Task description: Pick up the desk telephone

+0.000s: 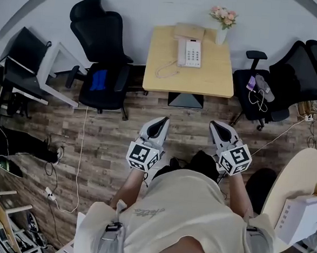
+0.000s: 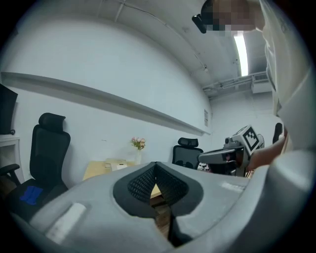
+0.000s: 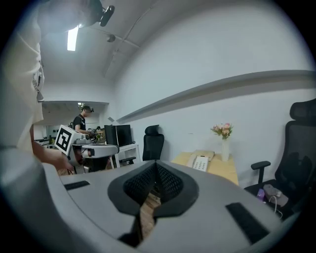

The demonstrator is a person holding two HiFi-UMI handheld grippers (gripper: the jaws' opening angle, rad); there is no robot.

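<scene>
Both claws are pressed together and empty: the left gripper (image 1: 159, 124) and the right gripper (image 1: 217, 127). The telephone (image 1: 189, 52) sits on the desk (image 1: 205, 82), well apart from them. Its cord (image 1: 165, 69) may snag and drag the base when lifted.

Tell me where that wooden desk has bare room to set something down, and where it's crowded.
Free: the front strip of the desk, right of the coiled cord, and the right side between the telephone and the edge, before the flower vase. Crowded: the back, with telephone, tan box and vase; the cord takes the left middle.
</scene>
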